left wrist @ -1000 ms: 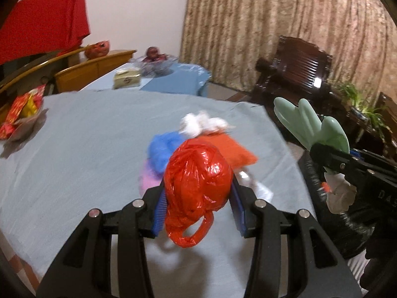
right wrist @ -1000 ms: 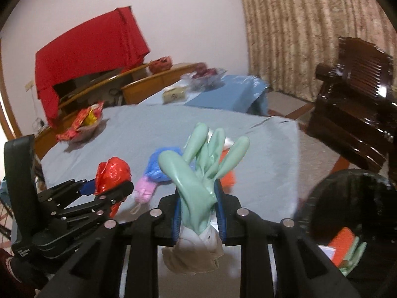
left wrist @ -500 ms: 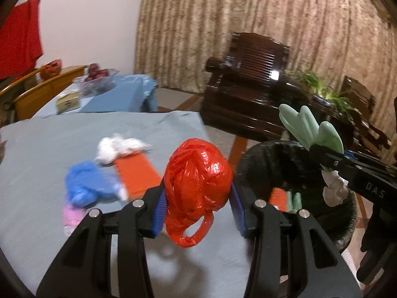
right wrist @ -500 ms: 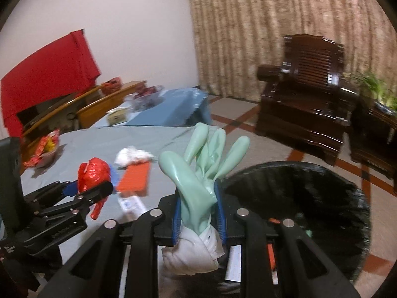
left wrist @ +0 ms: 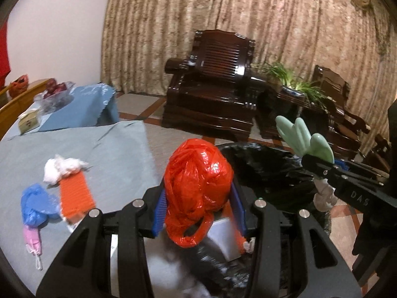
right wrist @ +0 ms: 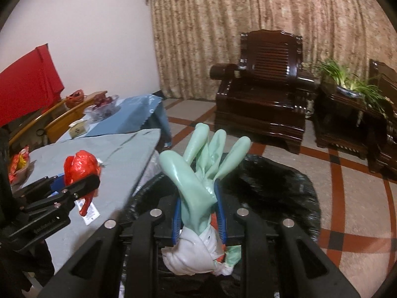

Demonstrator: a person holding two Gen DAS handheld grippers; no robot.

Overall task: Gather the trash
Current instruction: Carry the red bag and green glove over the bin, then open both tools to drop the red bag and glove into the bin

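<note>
My left gripper (left wrist: 198,203) is shut on a crumpled red plastic bag (left wrist: 198,186), held over the near rim of a black-lined trash bin (left wrist: 263,171). My right gripper (right wrist: 198,213) is shut on a pale green rubber glove (right wrist: 198,173) with a white wad at its cuff, above the same trash bin (right wrist: 273,188). In the right wrist view the left gripper and the red bag (right wrist: 79,166) show at the left. On the grey table (left wrist: 74,149) lie a white tissue wad (left wrist: 62,167), an orange pad (left wrist: 75,196), a blue bag (left wrist: 36,204) and a pink mask (left wrist: 32,238).
A dark wooden armchair (left wrist: 215,99) and a side table with a potted plant (left wrist: 295,87) stand beyond the bin. A blue-clothed low table (left wrist: 79,104) carries a fruit bowl and a tissue box. A white box (left wrist: 223,236) lies in the bin.
Both grippers have swung from over the table to above the trash bin, each keeping its load. The table's trash has slid to the left of the view.
</note>
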